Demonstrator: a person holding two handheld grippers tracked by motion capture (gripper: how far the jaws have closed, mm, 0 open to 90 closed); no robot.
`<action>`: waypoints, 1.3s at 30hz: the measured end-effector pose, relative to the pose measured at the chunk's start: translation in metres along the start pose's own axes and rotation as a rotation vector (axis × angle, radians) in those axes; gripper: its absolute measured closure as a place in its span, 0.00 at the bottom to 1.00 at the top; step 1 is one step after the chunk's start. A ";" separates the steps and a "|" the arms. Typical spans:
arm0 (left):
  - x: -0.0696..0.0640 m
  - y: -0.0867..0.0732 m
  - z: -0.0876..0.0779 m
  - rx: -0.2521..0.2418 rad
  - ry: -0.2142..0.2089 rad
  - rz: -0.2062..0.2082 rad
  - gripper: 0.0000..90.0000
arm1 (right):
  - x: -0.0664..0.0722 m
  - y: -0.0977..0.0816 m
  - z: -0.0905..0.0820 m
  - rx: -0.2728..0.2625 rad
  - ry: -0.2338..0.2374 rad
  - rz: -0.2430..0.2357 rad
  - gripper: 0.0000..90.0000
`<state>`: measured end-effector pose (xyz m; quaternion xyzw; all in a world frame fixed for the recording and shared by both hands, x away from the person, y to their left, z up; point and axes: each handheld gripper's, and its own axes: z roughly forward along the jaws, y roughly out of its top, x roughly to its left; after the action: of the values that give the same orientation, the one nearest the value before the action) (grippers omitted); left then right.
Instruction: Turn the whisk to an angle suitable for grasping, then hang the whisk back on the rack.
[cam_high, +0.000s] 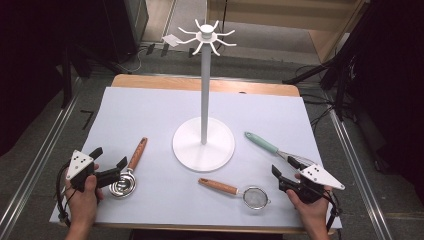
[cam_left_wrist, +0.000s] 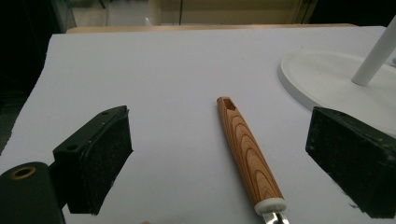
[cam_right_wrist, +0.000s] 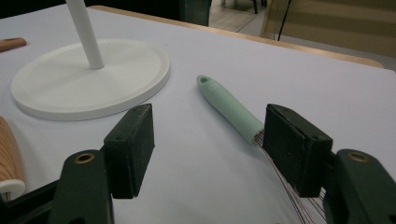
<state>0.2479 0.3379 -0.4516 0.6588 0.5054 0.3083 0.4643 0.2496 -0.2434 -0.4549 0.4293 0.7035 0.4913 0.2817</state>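
left gripper (cam_high: 111, 162) jaws wide, empty, over ladle (cam_high: 129, 171) handle | right gripper (cam_high: 281, 179) jaws half open, empty, beside whisk (cam_high: 272, 147) on table (cam_high: 150, 107) | risk: snagging wires, missing handle

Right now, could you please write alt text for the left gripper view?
The left gripper holds its two black jaws open over a white sheet, with a wooden handle lying between them, untouched. The white stand's round base sits at upper right.
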 end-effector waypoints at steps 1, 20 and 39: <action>0.000 0.000 0.001 0.009 0.003 -0.005 0.08 | 0.001 0.000 0.000 0.002 0.000 -0.006 0.39; -0.014 0.002 0.008 0.054 -0.021 0.031 0.16 | 0.021 0.007 0.003 0.030 0.129 -0.070 0.46; -0.026 0.002 0.021 0.137 -0.010 0.044 0.25 | 0.048 0.007 0.014 0.062 0.233 -0.136 0.50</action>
<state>0.2594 0.3071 -0.4562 0.7014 0.5086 0.2798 0.4137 0.2404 -0.1939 -0.4522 0.3293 0.7738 0.4957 0.2173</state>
